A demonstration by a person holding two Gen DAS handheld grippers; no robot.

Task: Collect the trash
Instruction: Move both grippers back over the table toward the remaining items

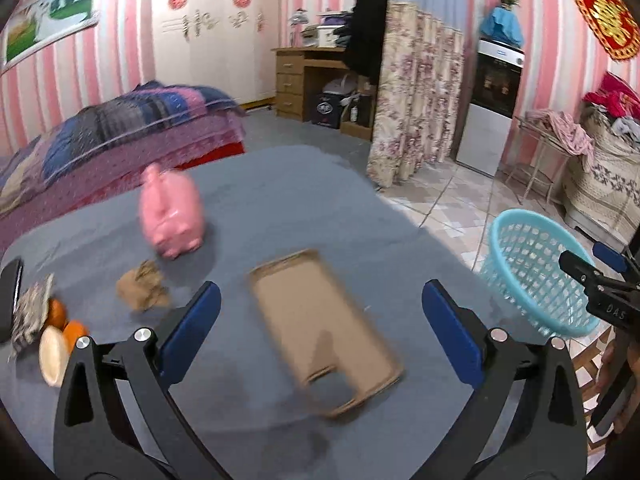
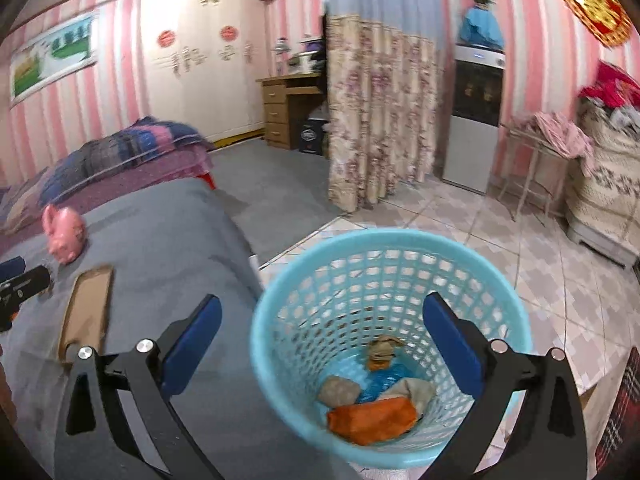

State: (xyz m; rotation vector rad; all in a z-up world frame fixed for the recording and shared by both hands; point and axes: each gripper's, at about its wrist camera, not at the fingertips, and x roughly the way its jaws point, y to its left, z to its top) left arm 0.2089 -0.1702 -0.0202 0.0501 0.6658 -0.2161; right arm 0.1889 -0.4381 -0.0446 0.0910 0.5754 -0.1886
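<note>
A pink-striped bedroom is surrounding me, and a table draped in grey cloth [image 1: 280, 208] is filling the foreground. I am hovering my left gripper [image 1: 320, 320] over the cloth with its blue fingers spread wide and nothing between them; a tan phone case [image 1: 324, 332] is lying flat just beneath the gap. A crumpled brown paper scrap [image 1: 143, 291] is sitting on the cloth to the left of the case, near a pink piggy bank [image 1: 173, 216]. At the far left edge, orange peels [image 1: 64, 320] and a patterned wrapper [image 1: 32, 312] are lying together. I am holding my right gripper [image 2: 322, 340] above the light blue mesh basket [image 2: 280, 300], which is standing on the tiled floor just beside the table; its fingers are likewise spread apart and gripping nothing. Inside the basket, an orange piece [image 2: 372, 420], a brownish wad [image 2: 339, 391] and another small crumpled scrap [image 2: 383, 347] are lying on the bottom.
</note>
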